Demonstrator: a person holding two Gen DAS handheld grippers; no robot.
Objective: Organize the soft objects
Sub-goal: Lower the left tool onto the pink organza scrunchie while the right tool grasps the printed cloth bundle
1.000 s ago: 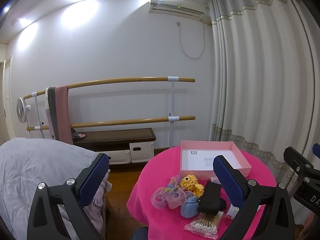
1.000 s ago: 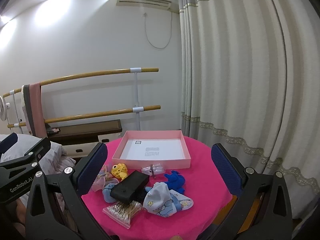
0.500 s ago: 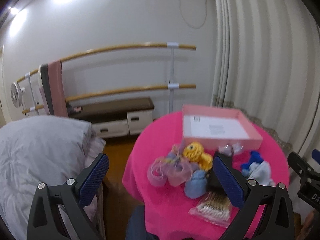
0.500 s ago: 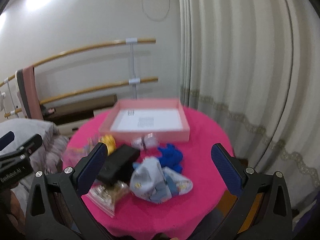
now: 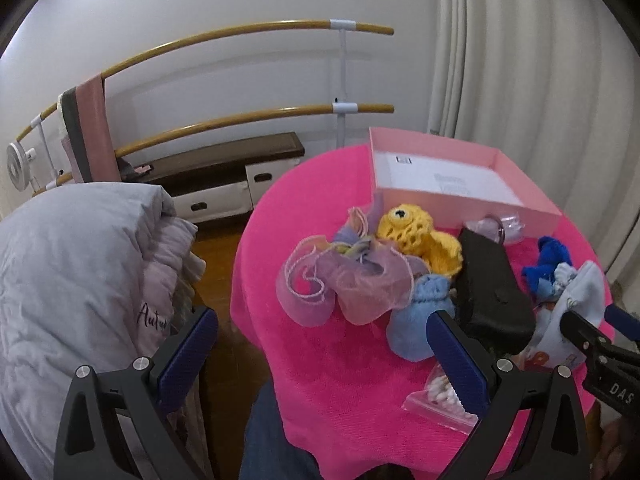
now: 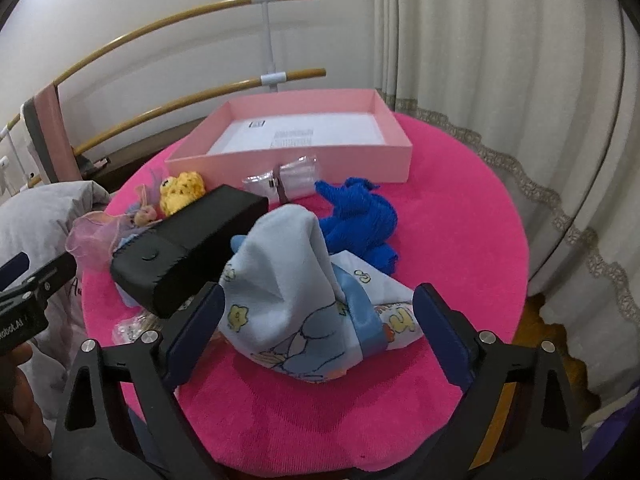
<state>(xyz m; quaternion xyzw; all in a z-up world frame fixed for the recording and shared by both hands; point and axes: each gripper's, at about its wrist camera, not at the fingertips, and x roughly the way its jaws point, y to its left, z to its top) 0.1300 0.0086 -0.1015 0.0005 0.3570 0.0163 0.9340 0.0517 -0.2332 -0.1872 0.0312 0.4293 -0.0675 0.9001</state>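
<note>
Change since the earlier frames: both views have tipped downward and come closer; the air conditioner has left the top of both pictures, and the table fills far more of each.

Left wrist view, table: round, under a bright pink cloth (image 5: pixel 340 380), centre to right.
Left wrist view, left gripper (image 5: pixel 320 354): fingers spread wide at the bottom, nothing between the pads; the left finger (image 5: pixel 188 354) sits over the grey bedding (image 5: pixel 72 264), the right one over the table.
Left wrist view, soft things: sheer pink fabric (image 5: pixel 340 284) centre, yellow knitted toy (image 5: pixel 416 236) above it, light blue pouch (image 5: pixel 420 320) below right.
Left wrist view, other items: black case (image 5: pixel 492 284) right of centre; bag of cotton swabs (image 5: pixel 440 400) lower right.
Left wrist view, pink box (image 5: pixel 532 204): upper right, open.

Right wrist view, right gripper (image 6: pixel 316 324): jaws closing from wide apart, pads not pressing anything.
Right wrist view, printed light blue cloth (image 6: pixel 296 292): heaped in the centre, between the two fingers.
Right wrist view, blue knitted toy (image 6: pixel 360 216): just above the cloth.
Right wrist view, box: top centre.
Right wrist view, curtain (image 6: pixel 500 60): right side.
</note>
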